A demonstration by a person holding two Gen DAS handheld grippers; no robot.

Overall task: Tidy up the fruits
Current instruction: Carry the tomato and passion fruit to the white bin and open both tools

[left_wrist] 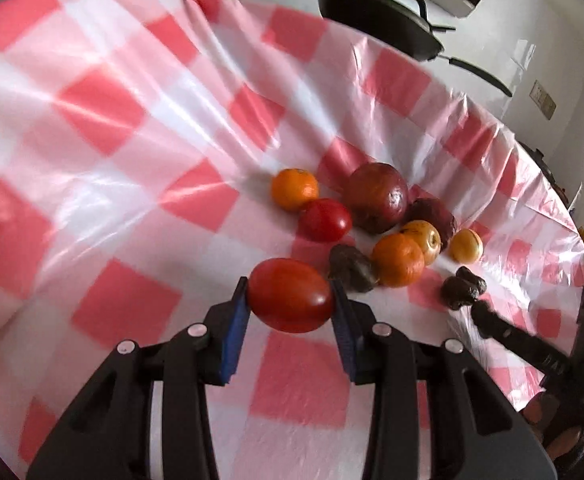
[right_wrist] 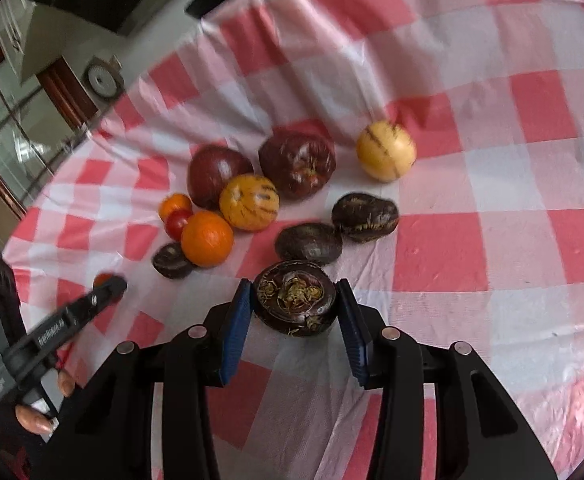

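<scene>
**fruitsorter_88:** Between the blue pads of the left gripper (left_wrist: 291, 296) a red tomato (left_wrist: 290, 295) is clamped, lifted clear of the checked cloth (left_wrist: 92, 120). Its long axis is laid across the jaws, so it's pinched end to end. The second tomato (left_wrist: 325, 220) is found ahead of that claw and a touch to the right, just beside a small orange (left_wrist: 295, 189). If like is to be put with like, that's probably the spot to be aimed for, straight forward along the fingers.

**umi_tinkerer:** Agreed. And the right gripper (right_wrist: 295, 299) is closed on a dark water chestnut (right_wrist: 295, 298), gripped across its round sides with the rough tufted face turned toward the camera. Two more chestnuts (right_wrist: 309, 243) are seen directly ahead of that claw, close by, one behind the other and trending right. A fourth one (right_wrist: 171, 261) is off to the forward left, touching another orange (right_wrist: 207, 238).

**fruitsorter_88:** So the chestnut pair is nearer the right claw, and the tomato's mate is nearer the left. No crossing should be needed.

**umi_tinkerer:** Only worry: the left tool's tip (right_wrist: 108, 286) is seen low on the right claw's left side, near that stray chestnut. Whether room is left there can't be told from these views.
</scene>
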